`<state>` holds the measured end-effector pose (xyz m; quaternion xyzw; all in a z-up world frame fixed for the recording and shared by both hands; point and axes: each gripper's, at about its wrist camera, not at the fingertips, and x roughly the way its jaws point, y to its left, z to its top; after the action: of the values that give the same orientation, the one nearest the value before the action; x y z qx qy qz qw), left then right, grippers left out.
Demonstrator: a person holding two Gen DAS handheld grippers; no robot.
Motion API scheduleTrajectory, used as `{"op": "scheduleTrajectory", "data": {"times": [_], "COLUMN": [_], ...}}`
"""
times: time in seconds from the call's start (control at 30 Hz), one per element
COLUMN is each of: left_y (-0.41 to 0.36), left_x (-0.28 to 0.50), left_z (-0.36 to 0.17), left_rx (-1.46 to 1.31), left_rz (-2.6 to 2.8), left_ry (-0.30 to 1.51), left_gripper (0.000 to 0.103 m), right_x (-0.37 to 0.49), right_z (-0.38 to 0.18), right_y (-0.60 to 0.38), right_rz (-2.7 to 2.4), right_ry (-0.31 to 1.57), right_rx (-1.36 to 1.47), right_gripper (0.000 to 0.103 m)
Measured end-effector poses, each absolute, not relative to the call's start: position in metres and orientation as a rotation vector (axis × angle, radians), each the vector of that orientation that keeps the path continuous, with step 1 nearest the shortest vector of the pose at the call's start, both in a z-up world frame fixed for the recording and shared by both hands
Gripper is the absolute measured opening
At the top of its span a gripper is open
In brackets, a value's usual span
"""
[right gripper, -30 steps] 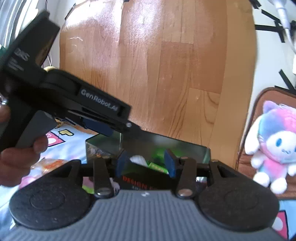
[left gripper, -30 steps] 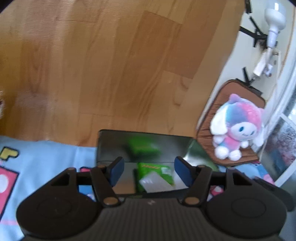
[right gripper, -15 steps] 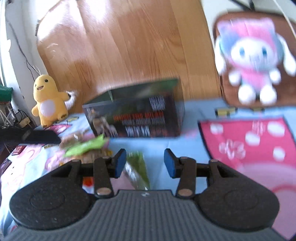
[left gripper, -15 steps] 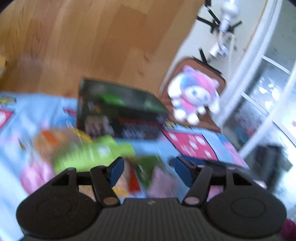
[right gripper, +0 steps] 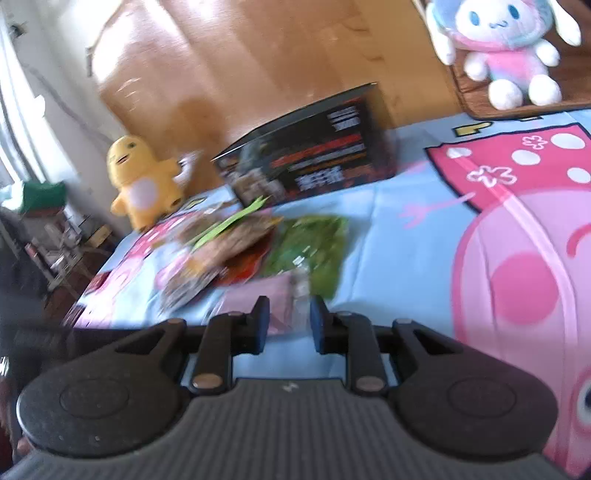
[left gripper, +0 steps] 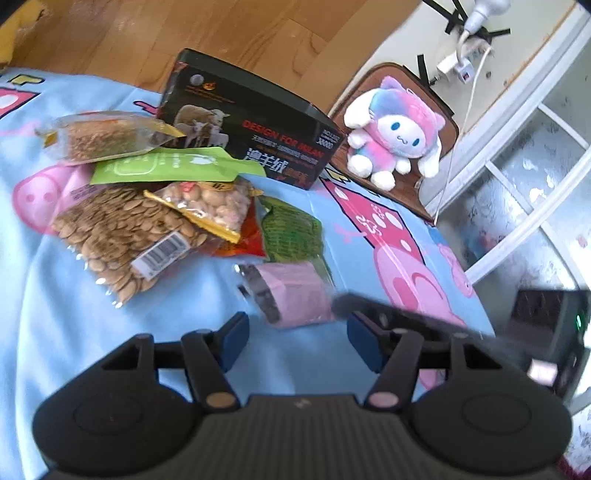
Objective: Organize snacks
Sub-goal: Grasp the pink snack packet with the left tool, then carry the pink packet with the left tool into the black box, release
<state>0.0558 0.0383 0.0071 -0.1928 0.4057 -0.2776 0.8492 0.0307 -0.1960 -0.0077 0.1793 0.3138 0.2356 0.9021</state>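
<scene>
Several snack bags (left gripper: 155, 206) lie loose on the bedsheet (left gripper: 55, 295) beside the black box (left gripper: 251, 122), so most sorting is judged outstanding; left gripper (left gripper: 295, 341) open and empty, right gripper (right gripper: 287, 325) part-open astride the pink packet (left gripper: 295, 291).

Pink packet (left gripper: 295, 295) — green packet (left gripper: 291, 230).

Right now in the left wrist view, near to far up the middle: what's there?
Left tool → pink snack packet → green mesh-pattern packet → black box → wooden floor.
</scene>
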Motion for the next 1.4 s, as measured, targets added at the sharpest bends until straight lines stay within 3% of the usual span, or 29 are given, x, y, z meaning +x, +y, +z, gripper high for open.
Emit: {"op": "scheduleTrajectory", "data": {"times": [0.13,0.3,0.4,0.67,0.73,0.93,1.4], "left_y": [0.049,0.053,0.051,0.037,0.034,0.04,0.052], "left_x": [0.057,0.067,0.074,0.091,0.09,0.082,0.048], "left_z": [0.009,0.014,0.013,0.006,0.006,0.002,0.037], "left_rx": [-0.451,-0.485,-0.485,-0.484,-0.459,-0.465,-0.455], "left_rz": [-0.577,-0.577,-0.584,-0.599,-0.577,-0.577,-0.596], "left_ry": [0.852,0.85,0.858,0.877,0.87,0.889,0.779], "left_gripper": [0.061,0.063,0.063,0.059,0.046,0.024,0.024], "right_x": [0.021,0.016,0.013,0.03,0.031,0.027,-0.001], "right_z": [-0.003,0.004,-0.001,-0.011,-0.012,-0.012,0.008], "right_y": [-0.192,-0.178,-0.162,-0.14,-0.137,-0.14,-0.13], "right_rz": [0.475,0.478,0.478,0.444,0.424,0.425,0.398], "right_ry": [0.606,0.542,0.532,0.568,0.561,0.546,0.401], "right_rx": [0.317,0.139,0.012,-0.106,-0.122,-0.104,-0.12], "right_gripper": [0.03,0.059,0.067,0.068,0.067,0.063,0.06]}}
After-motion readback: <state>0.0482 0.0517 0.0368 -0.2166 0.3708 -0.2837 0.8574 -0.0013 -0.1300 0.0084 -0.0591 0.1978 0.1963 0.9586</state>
